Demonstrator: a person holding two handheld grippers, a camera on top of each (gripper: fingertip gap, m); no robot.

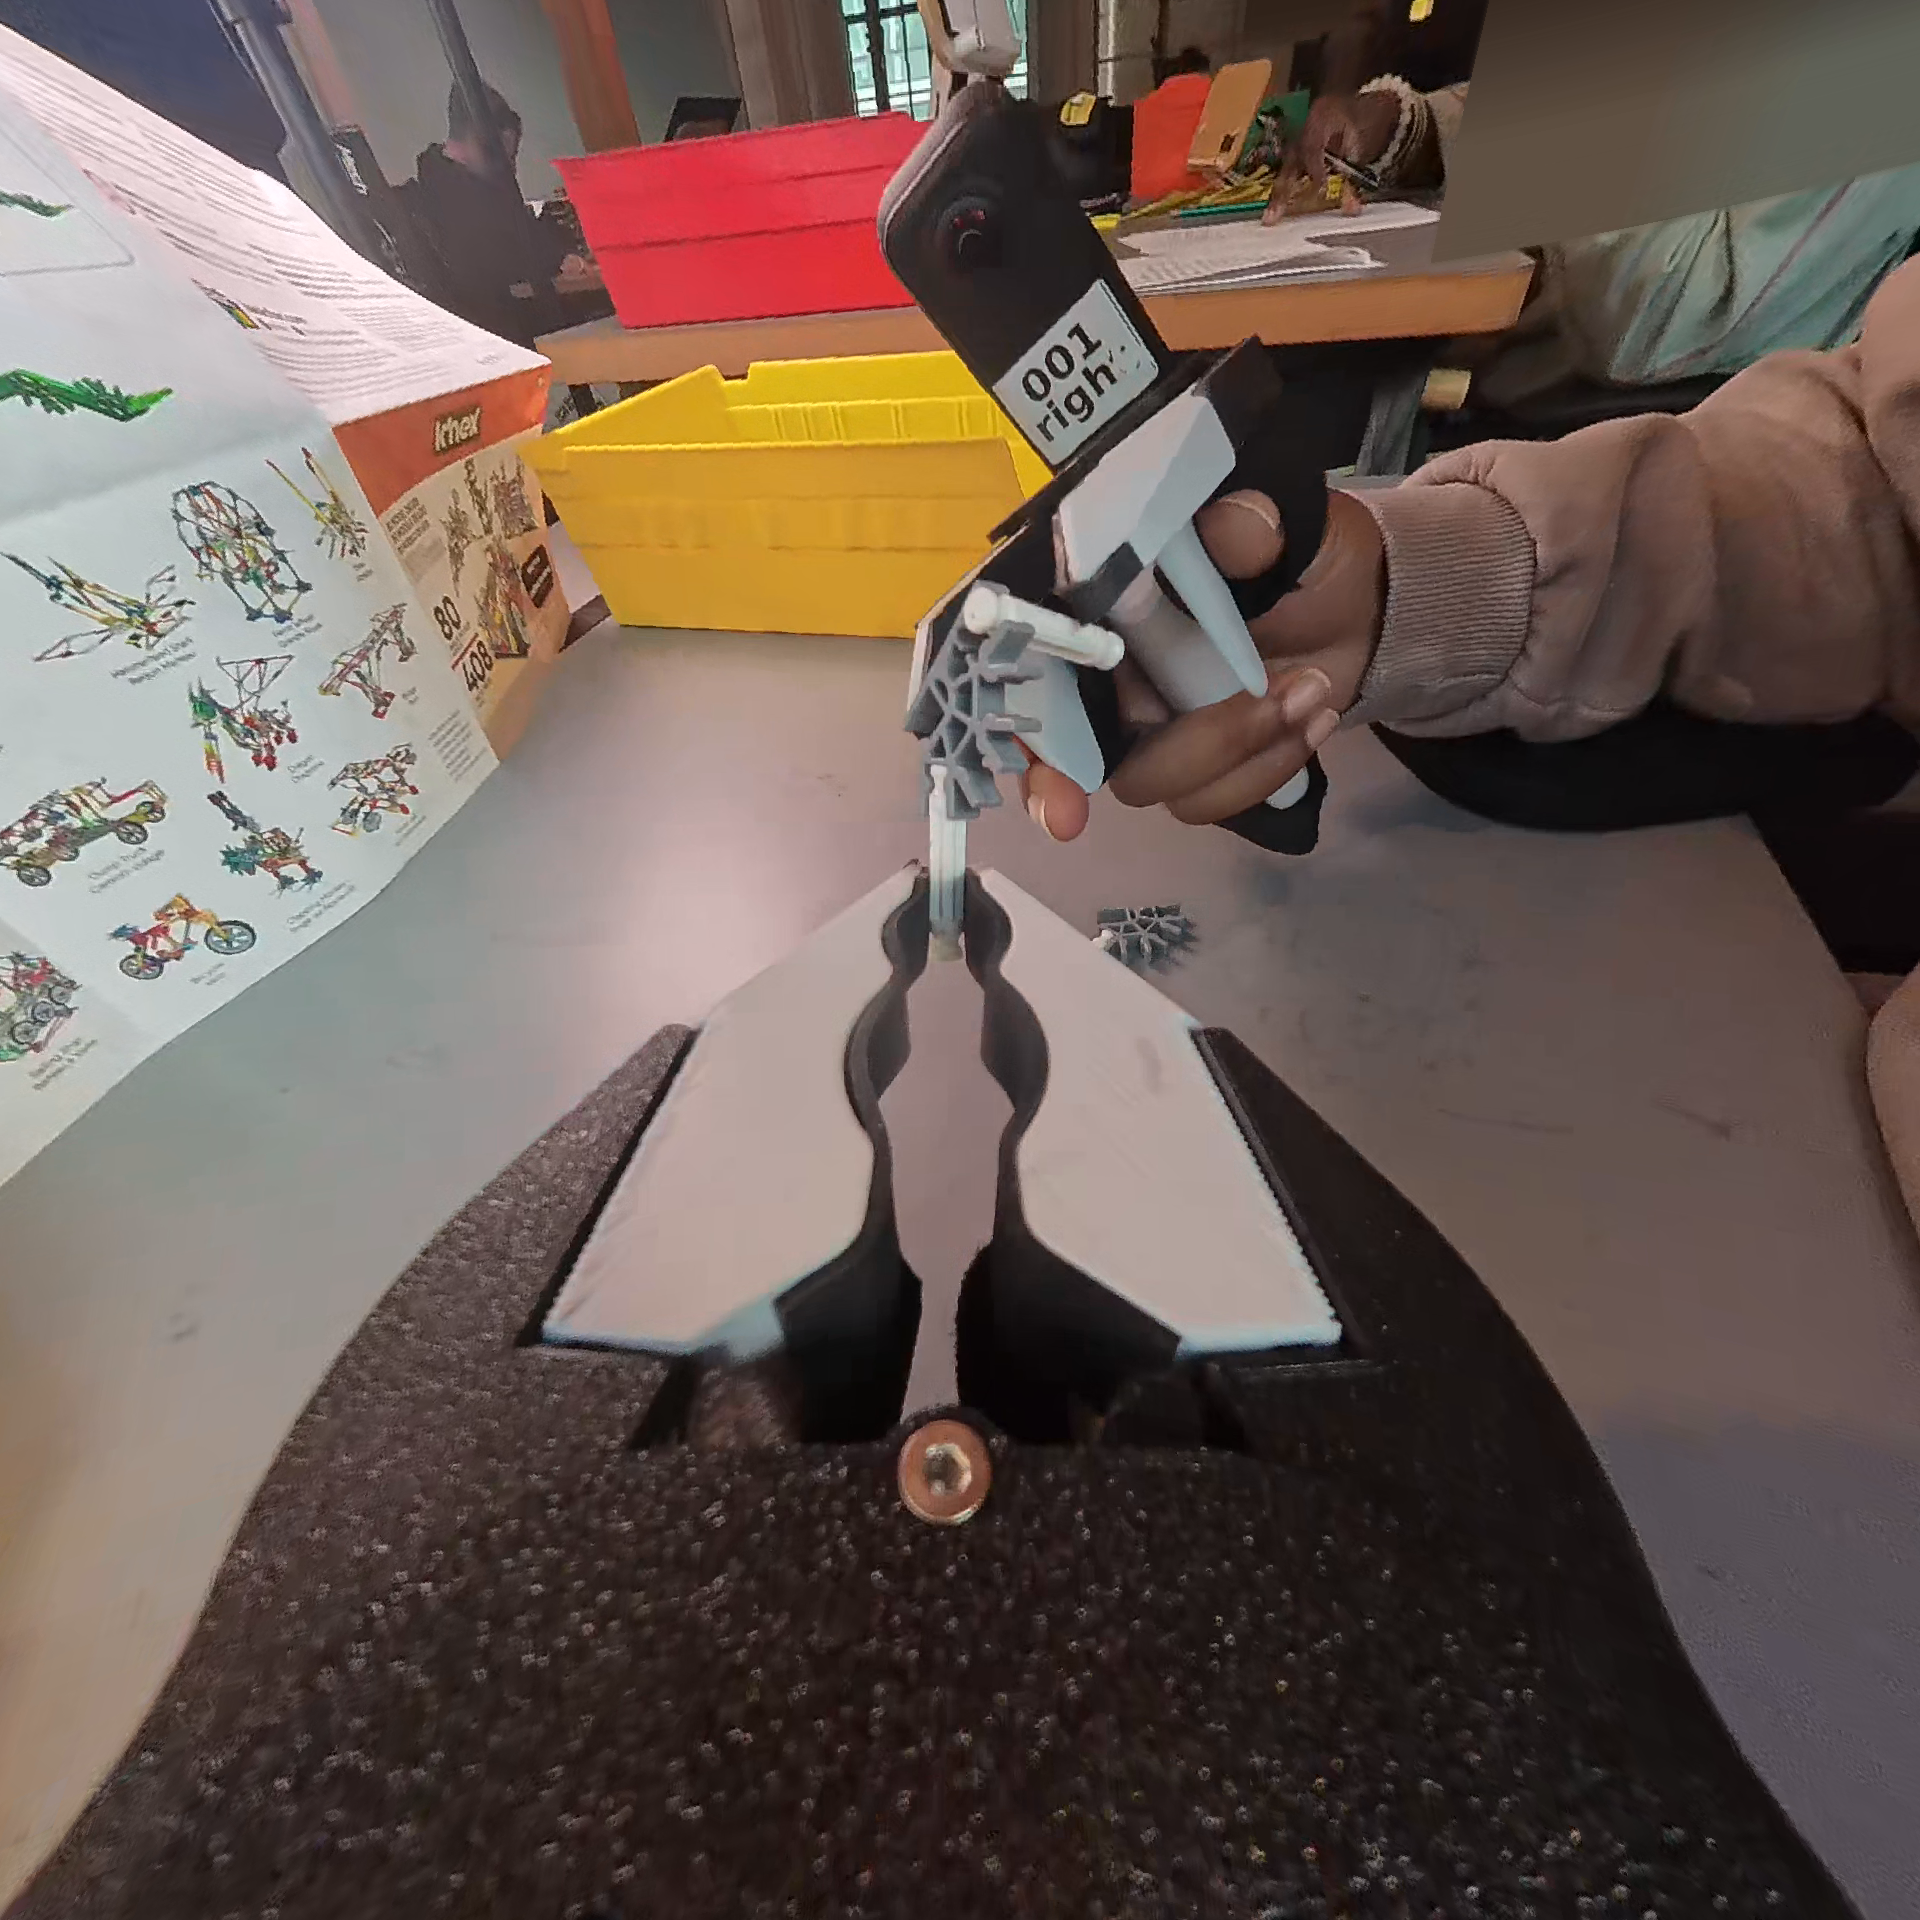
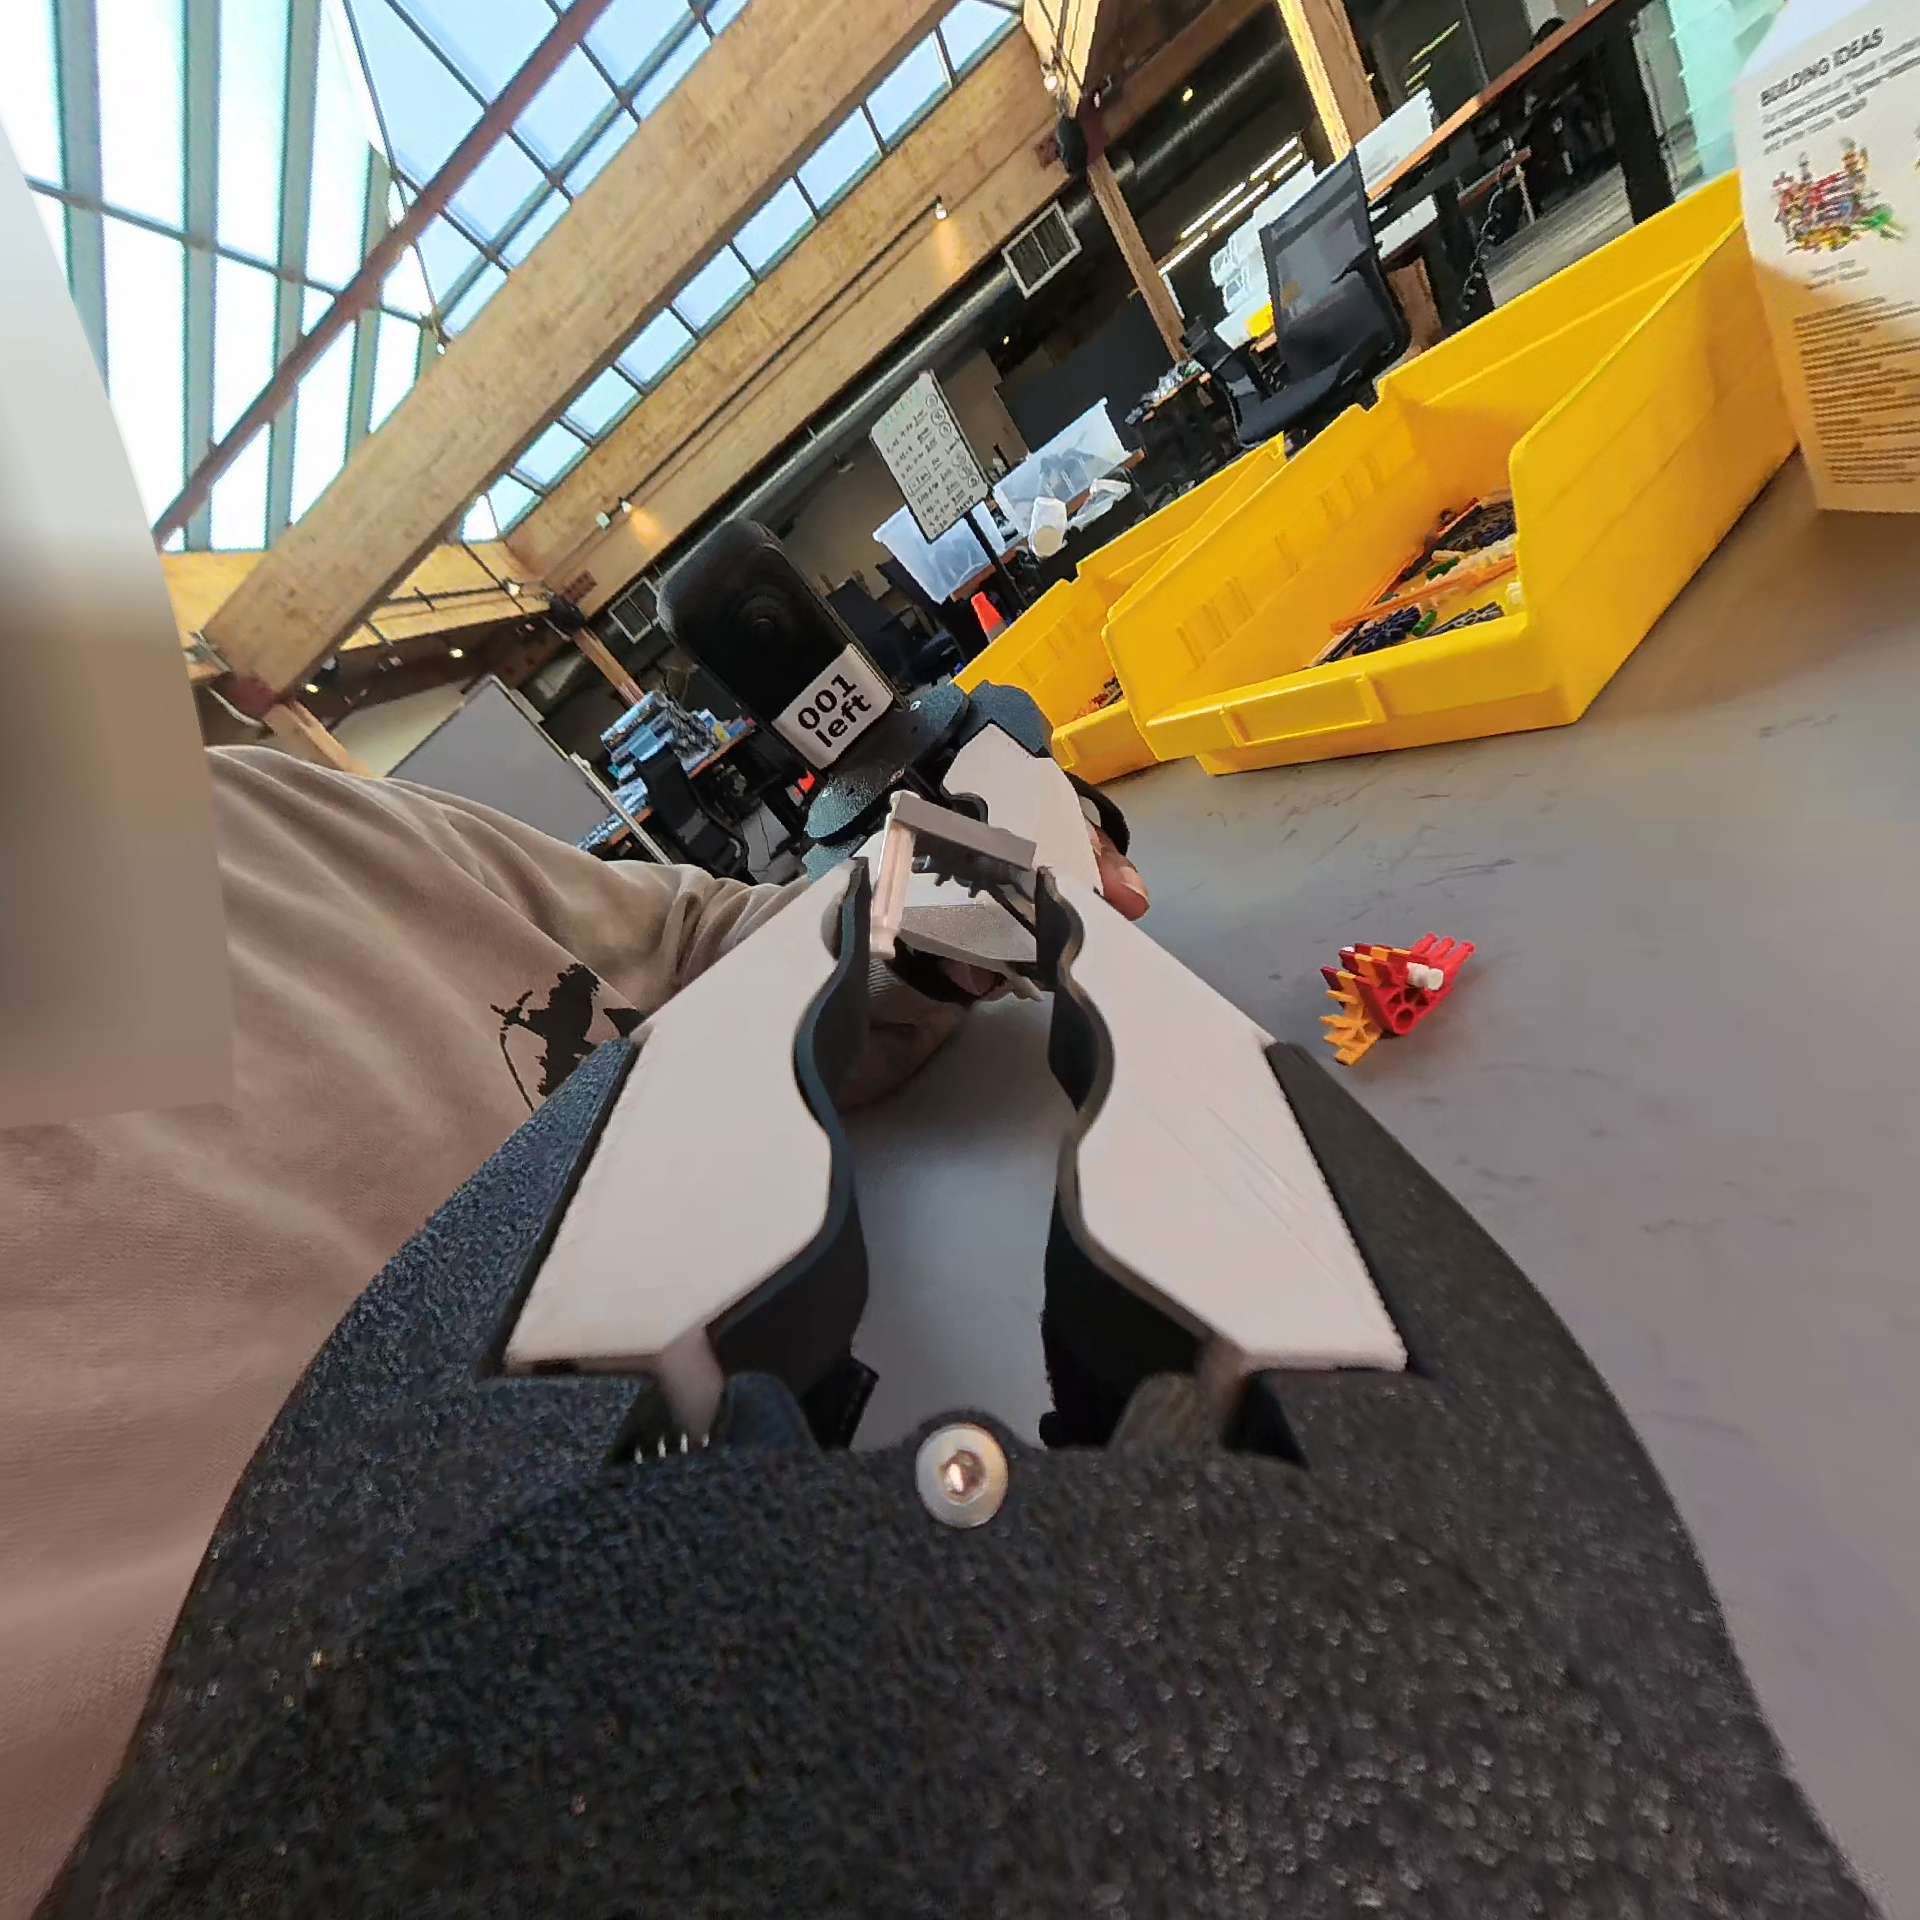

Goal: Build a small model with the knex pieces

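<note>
My left gripper is shut on the lower end of a short white rod that stands upright. The rod's top sits in a grey snowflake-shaped connector. My right gripper comes down from the upper right, held by a hand in a beige sleeve, and is shut on that connector. A second white rod sticks out of the connector's top. In the right wrist view my right gripper clamps the grey connector, with a white rod at its left. A white finger of the left gripper shows just beyond.
A loose grey connector and a red and orange connector cluster lie on the grey table. Yellow bins with parts stand behind, and a red bin farther back. A printed instruction sheet and a cardboard box stand left. The grippers are tip to tip, or close to it.
</note>
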